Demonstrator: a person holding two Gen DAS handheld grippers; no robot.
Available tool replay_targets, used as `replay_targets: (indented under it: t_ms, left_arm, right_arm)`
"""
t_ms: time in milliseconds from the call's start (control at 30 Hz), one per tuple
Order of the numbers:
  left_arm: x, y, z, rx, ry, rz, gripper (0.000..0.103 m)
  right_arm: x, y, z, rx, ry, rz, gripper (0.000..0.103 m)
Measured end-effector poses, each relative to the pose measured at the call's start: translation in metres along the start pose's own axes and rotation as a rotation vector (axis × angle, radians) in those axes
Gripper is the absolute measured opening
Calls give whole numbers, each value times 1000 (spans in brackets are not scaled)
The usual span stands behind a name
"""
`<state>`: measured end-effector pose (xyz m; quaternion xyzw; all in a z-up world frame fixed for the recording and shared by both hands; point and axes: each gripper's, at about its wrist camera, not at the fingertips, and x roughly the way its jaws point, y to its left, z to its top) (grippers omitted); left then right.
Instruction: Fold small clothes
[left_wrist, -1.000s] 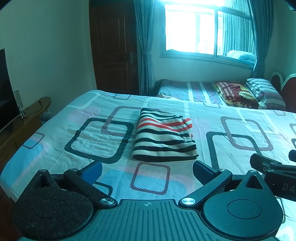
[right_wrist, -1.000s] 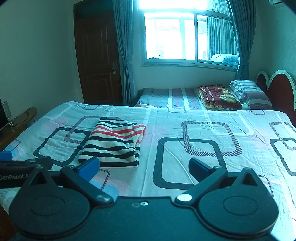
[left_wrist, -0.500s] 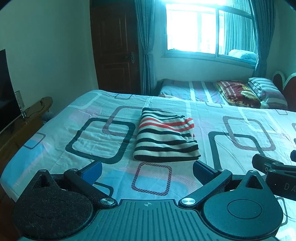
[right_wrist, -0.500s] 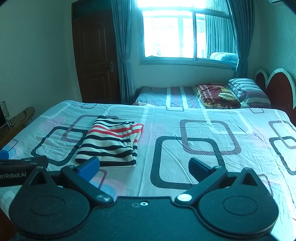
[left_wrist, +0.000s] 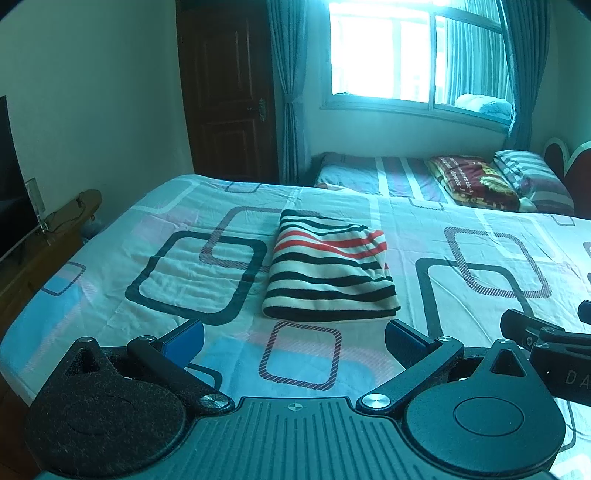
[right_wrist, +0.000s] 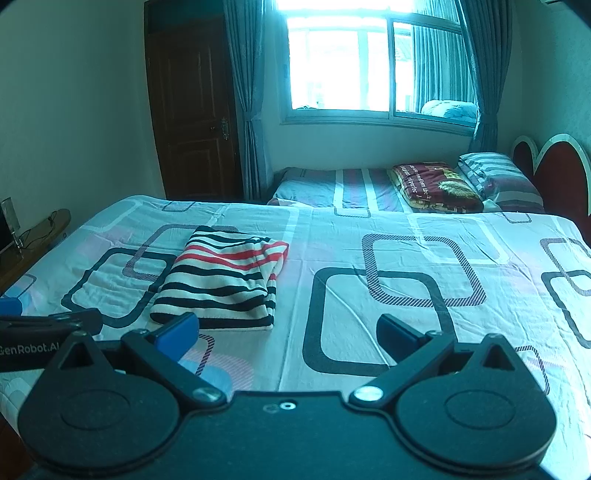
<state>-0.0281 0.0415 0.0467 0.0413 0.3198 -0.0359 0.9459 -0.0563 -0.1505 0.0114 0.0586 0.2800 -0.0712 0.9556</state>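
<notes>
— Where does the folding stand?

— By my reading, the fold itself is done. The striped garment (left_wrist: 328, 269) lies as a compact rectangle on the bed (left_wrist: 110, 266), its doubled edge facing the cameras and its looser layers showing on the side towards the window (right_wrist: 340, 62). Nothing is touching it.

— And the tools?

— The left hand-held gripper (left_wrist: 293, 336) is spread wide with nothing between its blue pads (left_wrist: 184, 336); it hovers just short of the garment's near edge. The right hand-held gripper (right_wrist: 286, 332) is likewise agape and empty, and sits beside the garment's near right corner, over bare sheet.

— So what comes next?

— Judging from this alone, either the piece is finished and both tools pull away, or one last tidy is wanted. The far right corner of the garment looks slightly ruffled in the right wrist view, so a light press or tug there would square it.

— Any caution?

— Knit fabric slides on itself; a pinch should catch all layers at once, or the stack will shear open.
</notes>
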Motion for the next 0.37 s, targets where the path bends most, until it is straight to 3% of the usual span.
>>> replay_targets:
  t_ms: [267, 367]
  left_arm:
    - [4, -5, -1, 27, -53, -40, 103]
    - [9, -7, 1, 26, -37, -37, 103]
  right_arm:
    - [7, -1, 1, 3, 10, 2, 102]
    - [11, -1, 0, 4, 17, -1, 102]
